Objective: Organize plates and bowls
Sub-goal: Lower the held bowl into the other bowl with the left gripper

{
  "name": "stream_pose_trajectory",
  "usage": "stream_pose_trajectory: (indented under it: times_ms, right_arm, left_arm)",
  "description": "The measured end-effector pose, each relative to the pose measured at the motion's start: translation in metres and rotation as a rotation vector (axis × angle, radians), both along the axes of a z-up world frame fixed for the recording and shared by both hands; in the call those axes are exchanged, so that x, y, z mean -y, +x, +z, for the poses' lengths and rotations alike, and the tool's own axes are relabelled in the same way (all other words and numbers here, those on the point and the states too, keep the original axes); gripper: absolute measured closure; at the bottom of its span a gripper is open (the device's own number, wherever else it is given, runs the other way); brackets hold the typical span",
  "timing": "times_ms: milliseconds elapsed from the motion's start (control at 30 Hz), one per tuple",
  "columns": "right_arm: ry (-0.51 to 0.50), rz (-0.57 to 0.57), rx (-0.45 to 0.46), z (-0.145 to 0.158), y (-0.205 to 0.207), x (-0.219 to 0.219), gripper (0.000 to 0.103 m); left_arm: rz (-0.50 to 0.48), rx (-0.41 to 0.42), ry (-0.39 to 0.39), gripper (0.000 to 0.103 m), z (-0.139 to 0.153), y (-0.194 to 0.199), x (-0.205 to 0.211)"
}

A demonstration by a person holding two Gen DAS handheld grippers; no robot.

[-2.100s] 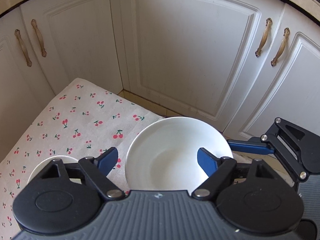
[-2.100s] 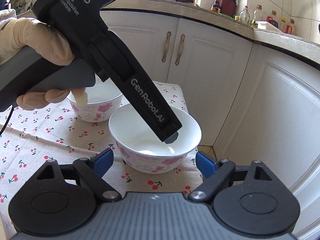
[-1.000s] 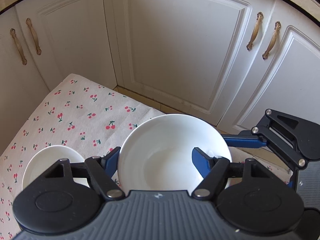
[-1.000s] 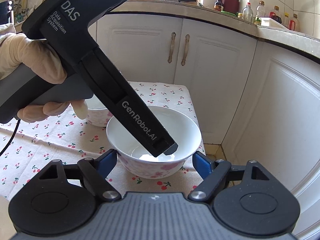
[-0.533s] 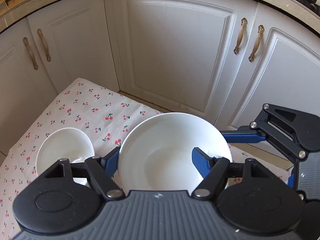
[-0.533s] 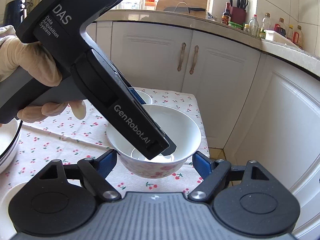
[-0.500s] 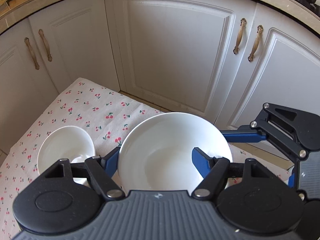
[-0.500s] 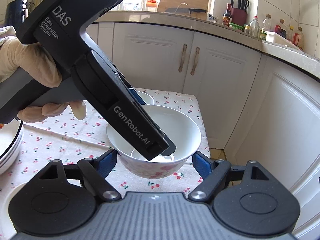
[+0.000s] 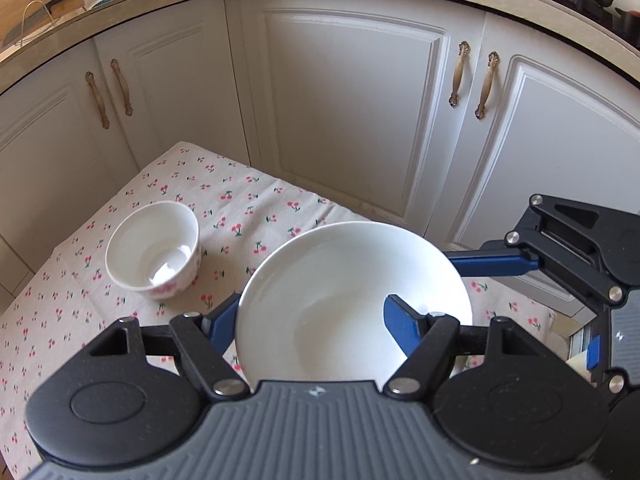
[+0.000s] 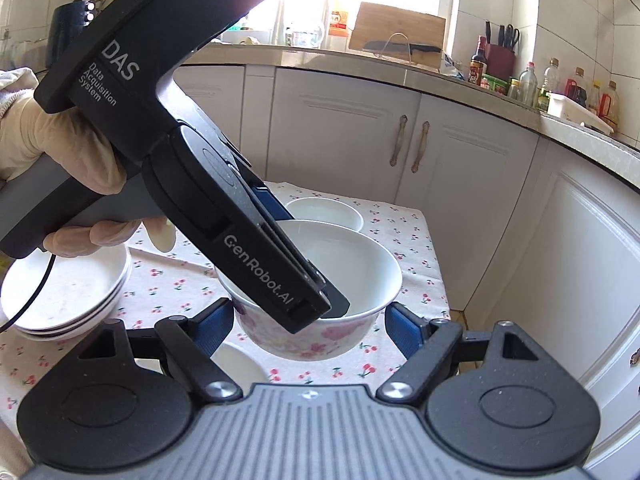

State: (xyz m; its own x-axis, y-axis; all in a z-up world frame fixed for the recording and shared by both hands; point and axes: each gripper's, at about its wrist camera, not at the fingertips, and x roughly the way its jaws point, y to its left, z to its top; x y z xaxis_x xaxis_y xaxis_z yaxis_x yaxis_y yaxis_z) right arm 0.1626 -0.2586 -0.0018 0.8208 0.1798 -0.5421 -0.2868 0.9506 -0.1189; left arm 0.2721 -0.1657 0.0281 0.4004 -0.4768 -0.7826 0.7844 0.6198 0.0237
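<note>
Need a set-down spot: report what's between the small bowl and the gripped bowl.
Left wrist view: only bare cherry-print tablecloth between small bowl and gripped bowl.

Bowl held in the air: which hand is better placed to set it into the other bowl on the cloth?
Left, probably. The left hand-held gripper already pinches the lifted bowl by its rim, one finger inside, and the other bowl stands just left of it on the cloth.
</note>
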Motion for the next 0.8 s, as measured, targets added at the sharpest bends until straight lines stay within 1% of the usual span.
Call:
stream_pose_trajectory:
  times_ms: [100, 333, 633, 800]
  right_arm:
    - [0.003, 0.015, -0.001, 0.0, -0.018, -0.01, 0.017]
    - [-0.001, 0.049, -0.024, -0.007, -0.041, -0.023, 0.017]
    - [0.035, 0.08, -0.09, -0.023, -0.051, -0.024, 0.017]
    - [0.03, 0.093, -0.115, -0.032, -0.054, -0.027, 0.017]
  left_arm:
    - [0.01, -0.002, 0.003, 0.028, -0.002, -0.015, -0.009]
    - [0.028, -0.019, 0.012, 0.028, -0.012, -0.042, -0.025]
    - [0.043, -0.033, 0.02, 0.028, -0.024, -0.061, -0.034]
    - [0.051, -0.041, 0.03, 0.028, -0.031, -0.063, -0.036]
